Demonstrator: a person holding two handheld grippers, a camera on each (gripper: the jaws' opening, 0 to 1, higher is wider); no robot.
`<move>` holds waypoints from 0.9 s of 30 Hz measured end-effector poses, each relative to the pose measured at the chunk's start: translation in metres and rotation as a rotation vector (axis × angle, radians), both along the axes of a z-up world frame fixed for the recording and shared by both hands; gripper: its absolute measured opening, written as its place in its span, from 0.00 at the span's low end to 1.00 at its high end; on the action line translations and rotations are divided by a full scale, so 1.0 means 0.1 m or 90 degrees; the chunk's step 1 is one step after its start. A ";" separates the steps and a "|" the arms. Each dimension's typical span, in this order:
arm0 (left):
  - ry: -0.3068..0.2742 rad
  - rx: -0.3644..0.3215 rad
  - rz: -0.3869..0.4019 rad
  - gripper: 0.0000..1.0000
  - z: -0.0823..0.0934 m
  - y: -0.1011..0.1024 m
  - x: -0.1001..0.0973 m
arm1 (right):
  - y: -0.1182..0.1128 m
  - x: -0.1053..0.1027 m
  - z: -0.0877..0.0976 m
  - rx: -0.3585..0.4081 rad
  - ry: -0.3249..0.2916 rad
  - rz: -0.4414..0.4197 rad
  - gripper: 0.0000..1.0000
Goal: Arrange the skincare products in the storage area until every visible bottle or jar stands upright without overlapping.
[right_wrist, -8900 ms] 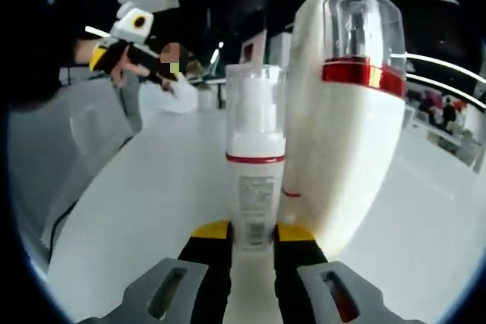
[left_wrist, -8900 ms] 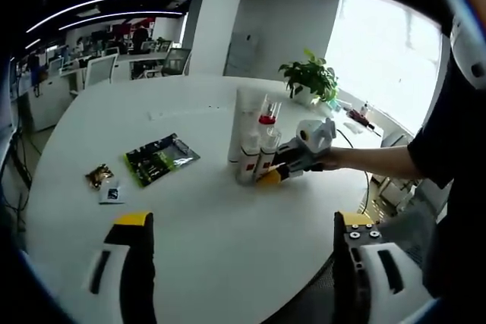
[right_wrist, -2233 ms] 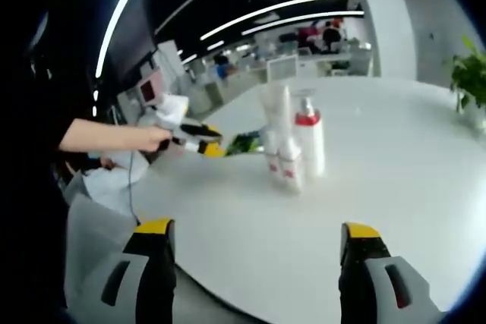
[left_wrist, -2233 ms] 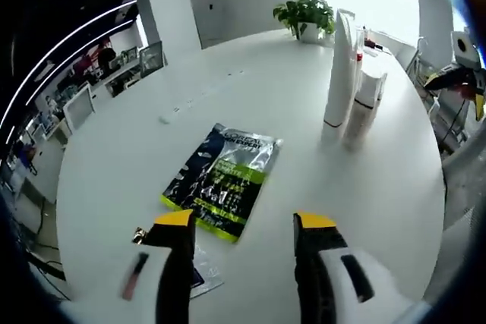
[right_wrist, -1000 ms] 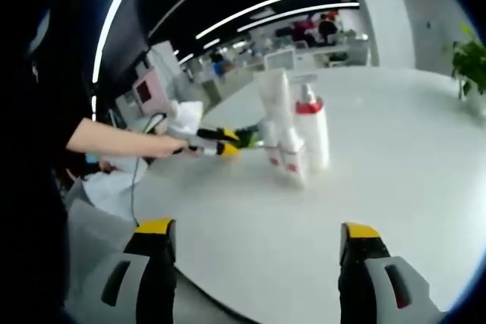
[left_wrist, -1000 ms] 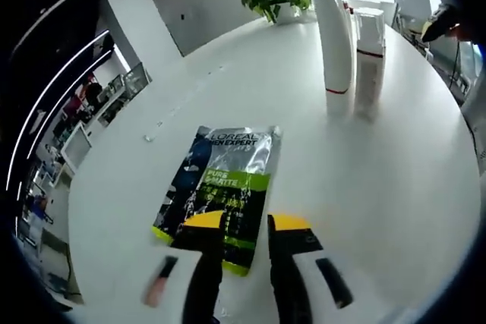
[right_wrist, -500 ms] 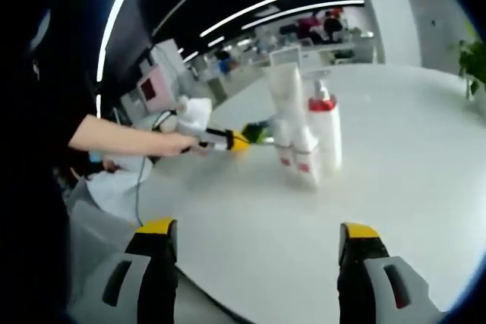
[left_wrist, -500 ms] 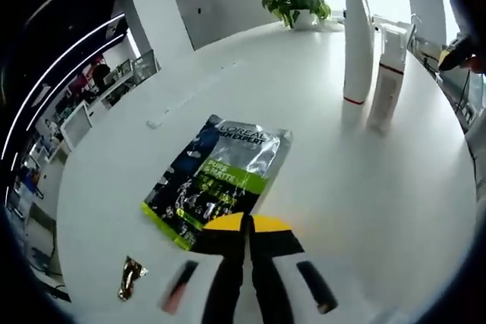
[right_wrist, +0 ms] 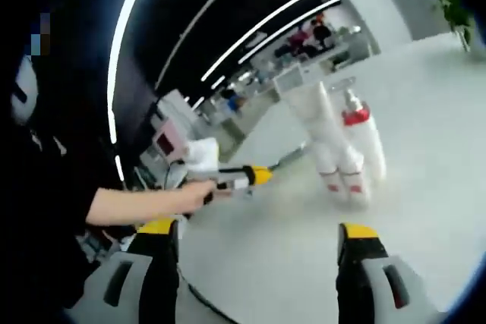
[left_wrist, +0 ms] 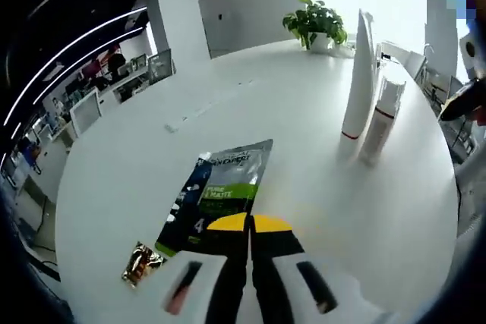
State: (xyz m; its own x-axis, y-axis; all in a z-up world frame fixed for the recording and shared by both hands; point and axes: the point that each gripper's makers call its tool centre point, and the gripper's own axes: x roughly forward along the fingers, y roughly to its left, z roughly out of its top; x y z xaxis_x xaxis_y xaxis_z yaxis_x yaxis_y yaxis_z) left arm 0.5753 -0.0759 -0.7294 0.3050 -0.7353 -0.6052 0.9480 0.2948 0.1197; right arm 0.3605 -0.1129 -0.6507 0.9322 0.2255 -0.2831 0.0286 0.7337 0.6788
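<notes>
Jaws of the left gripper (left_wrist: 249, 227) sit pressed together on the near edge of a black-and-green sachet (left_wrist: 216, 191), which looks lifted at that end over the round white worktop (left_wrist: 304, 134); whether its far end touches the surface cannot be told. Beside the sachet's lower left corner lies a small gold foil packet (left_wrist: 140, 262). Farther right in the left gripper view, a tall white tube (left_wrist: 358, 85) stands upright on its cap, and a shorter white bottle with a red band (left_wrist: 380, 121) stands just beside it, the two close but whether touching is unclear. A potted plant (left_wrist: 317, 24) sits at the worktop's far edge. In the right gripper view, the right gripper (right_wrist: 258, 244) has its jaws spread wide with nothing between them, held off above the worktop's near edge. Ahead of it the skincare products cluster upright: the tall tube, a white pump bottle with a red collar (right_wrist: 363, 142), and two small bottles in front, blurred. The left gripper enters from the left, held in a person's hand (right_wrist: 194, 195), its yellow tip near the cluster.
</notes>
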 end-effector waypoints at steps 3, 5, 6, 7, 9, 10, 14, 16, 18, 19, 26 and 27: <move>-0.010 -0.007 -0.003 0.00 0.09 0.05 -0.08 | 0.13 0.16 0.05 0.072 -0.017 -0.023 0.84; -0.016 -0.017 -0.004 0.00 0.15 0.09 -0.16 | 0.23 0.26 0.09 0.132 -0.028 -0.037 0.84; -0.017 -0.019 -0.005 0.00 0.17 0.11 -0.20 | 0.26 0.30 0.10 0.153 -0.029 -0.043 0.84; -0.019 -0.023 -0.006 0.00 0.20 0.13 -0.25 | 0.31 0.34 0.10 0.167 -0.029 -0.038 0.83; -0.024 -0.026 -0.009 0.00 0.22 0.18 -0.34 | 0.37 0.41 0.07 0.183 -0.022 -0.045 0.82; -0.025 -0.026 -0.010 0.00 0.23 0.20 -0.38 | 0.40 0.44 0.06 0.195 -0.021 -0.047 0.81; -0.029 -0.034 -0.014 0.00 0.29 0.31 -0.56 | 0.42 0.58 -0.05 0.275 0.001 -0.103 0.73; -0.028 -0.037 -0.015 0.00 0.32 0.35 -0.65 | 0.45 0.63 -0.15 0.301 0.022 -0.120 0.66; -0.027 -0.040 -0.014 0.00 0.32 0.38 -0.70 | 0.48 0.70 -0.26 0.333 0.045 -0.135 0.63; -0.022 -0.042 -0.014 0.00 0.33 0.39 -0.75 | 0.50 0.73 -0.29 0.339 0.045 -0.132 0.63; -0.029 -0.045 -0.038 0.00 0.36 0.42 -1.12 | 0.61 0.93 -0.49 0.399 0.114 -0.162 0.60; -0.032 -0.042 -0.043 0.00 0.36 0.42 -1.15 | 0.59 0.94 -0.56 0.378 0.139 -0.176 0.59</move>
